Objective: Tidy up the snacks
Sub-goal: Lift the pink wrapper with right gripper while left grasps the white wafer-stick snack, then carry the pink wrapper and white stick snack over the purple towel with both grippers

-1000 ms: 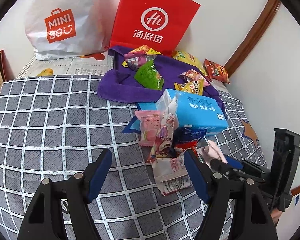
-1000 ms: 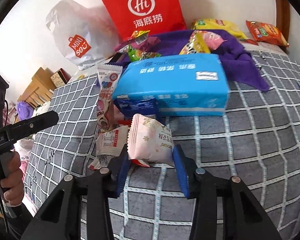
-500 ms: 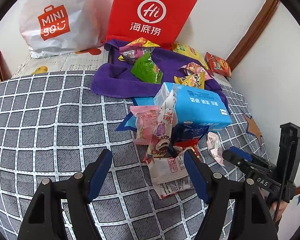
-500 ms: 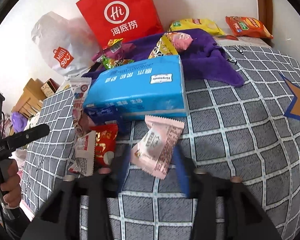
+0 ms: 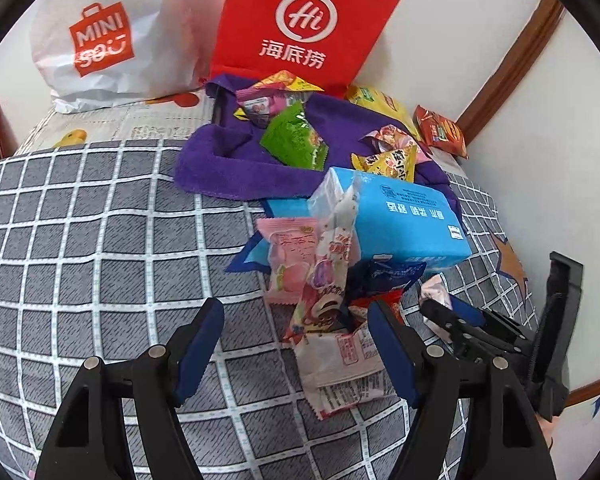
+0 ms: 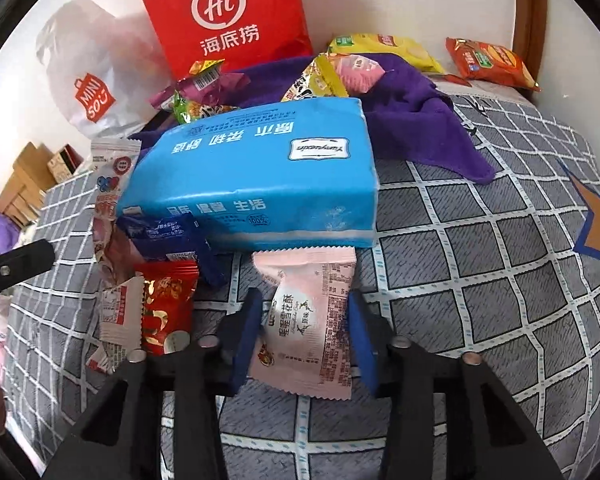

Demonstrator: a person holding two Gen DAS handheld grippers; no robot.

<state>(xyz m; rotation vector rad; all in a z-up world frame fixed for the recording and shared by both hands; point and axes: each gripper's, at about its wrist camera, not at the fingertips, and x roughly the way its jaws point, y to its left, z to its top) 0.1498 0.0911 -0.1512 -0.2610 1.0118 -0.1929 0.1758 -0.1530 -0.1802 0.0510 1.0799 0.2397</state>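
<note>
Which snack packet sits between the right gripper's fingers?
The pale pink packet below the blue tissue pack; the red packet lies left, outside the right gripper.

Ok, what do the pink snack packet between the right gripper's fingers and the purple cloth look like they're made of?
Pink snack packet: apparently thin plastic film, matte, with crimped, serrated end seals. Purple cloth: seemingly soft terry or microfibre, fuzzy nap, limp folds, no shine.

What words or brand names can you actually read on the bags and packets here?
"MINI SO" on the white plastic bag.
"Hi" and "海底捞" on the red paper bag.
"Yunyuexin" and "100%" on the blue tissue pack; its large white characters appear upside down.
Print on the pink snack packet and other wrappers is too small to read reliably.
</note>
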